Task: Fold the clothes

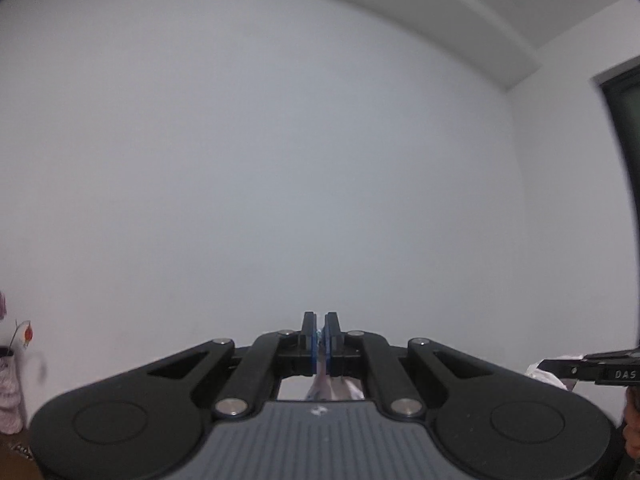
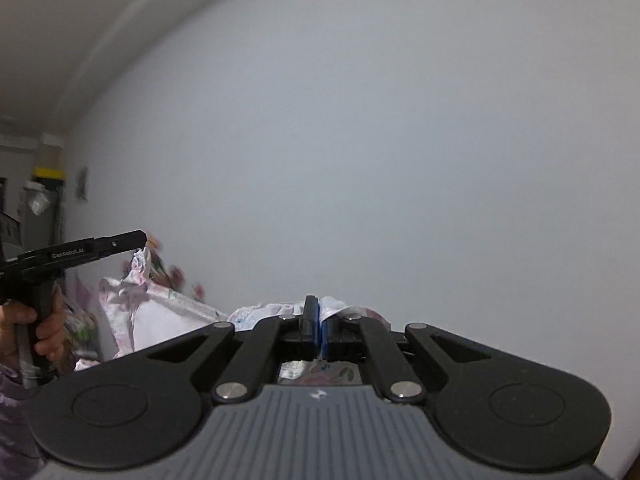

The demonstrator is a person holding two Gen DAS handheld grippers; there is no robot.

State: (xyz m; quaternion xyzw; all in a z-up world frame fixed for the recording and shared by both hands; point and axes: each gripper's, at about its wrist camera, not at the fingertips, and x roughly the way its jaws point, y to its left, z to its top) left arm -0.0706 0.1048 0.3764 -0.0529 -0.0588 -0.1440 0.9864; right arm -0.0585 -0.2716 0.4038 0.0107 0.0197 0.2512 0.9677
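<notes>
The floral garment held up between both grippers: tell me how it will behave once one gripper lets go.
The floral garment sags and bunches between the left gripper and right gripper, so it is probably floppy and light. Released at one side, it would likely swing down and hang from the other. The thin pinched edge might slip.

Each handheld gripper, the left gripper (image 1: pixel 319 326) and the right gripper (image 2: pixel 315 312), has black linkage arms with silver pivot screws, blue finger pads, a ribbed grey body, white "GenRobot.AI" lettering, and a bare-skinned hand (image 2: pixel 44 326) beside a purple patterned sleeve (image 2: pixel 16 420).
</notes>
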